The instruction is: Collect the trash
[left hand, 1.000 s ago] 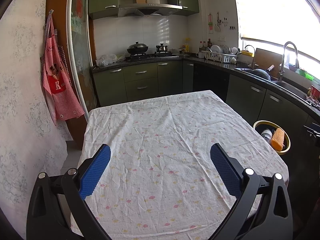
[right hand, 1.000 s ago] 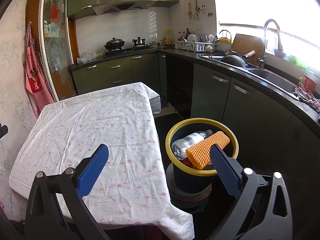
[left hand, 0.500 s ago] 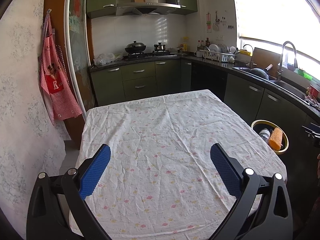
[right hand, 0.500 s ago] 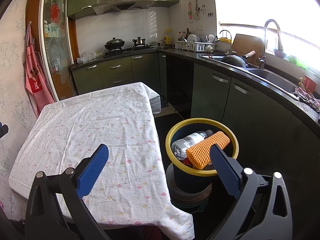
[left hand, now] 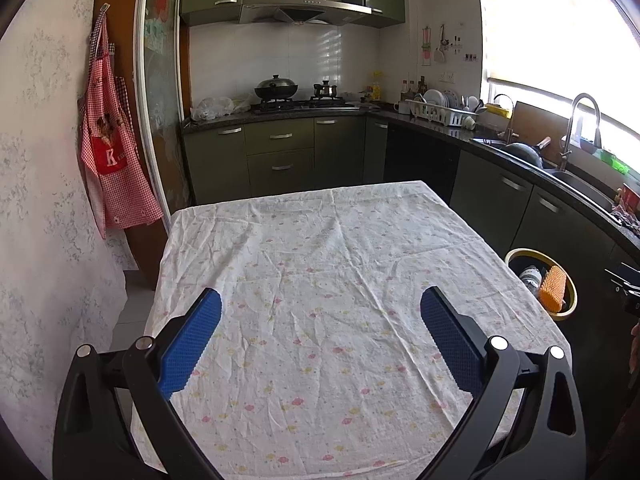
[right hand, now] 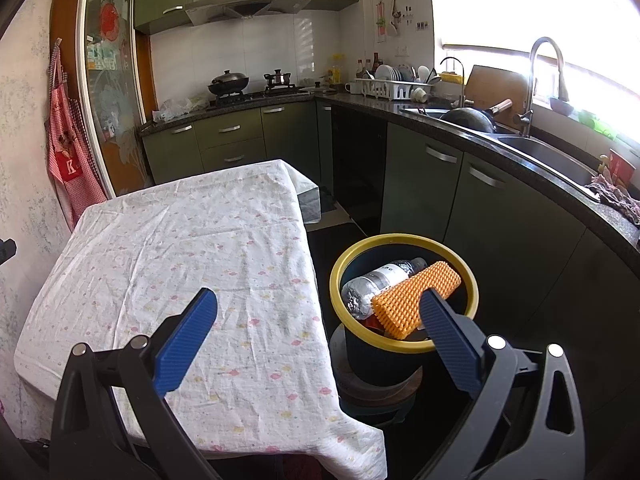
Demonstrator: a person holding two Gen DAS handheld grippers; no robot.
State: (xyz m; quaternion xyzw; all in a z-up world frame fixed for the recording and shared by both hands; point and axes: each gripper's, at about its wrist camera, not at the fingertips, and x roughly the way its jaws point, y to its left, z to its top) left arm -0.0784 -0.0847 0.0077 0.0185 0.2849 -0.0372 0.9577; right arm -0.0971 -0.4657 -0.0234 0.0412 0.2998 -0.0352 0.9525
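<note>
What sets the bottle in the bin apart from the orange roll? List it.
The plastic bottle is clear and crinkled with a white label; the orange roll is opaque and covered in bumps. The bottle lies lower and farther from the camera; the roll rests beside it, nearer the right gripper. The bottle tapers to a neck; the roll is even in width. Both lie tilted inside the yellow-rimmed bin.

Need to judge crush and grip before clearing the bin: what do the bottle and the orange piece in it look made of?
Bottle: thin clear plastic, glossy and crinkled, with a paper-like label.
Orange piece: likely soft rubber or foam; matte, covered in small nubs.
Bin: likely hard plastic, with a smooth yellow rim and dark wall.
</note>
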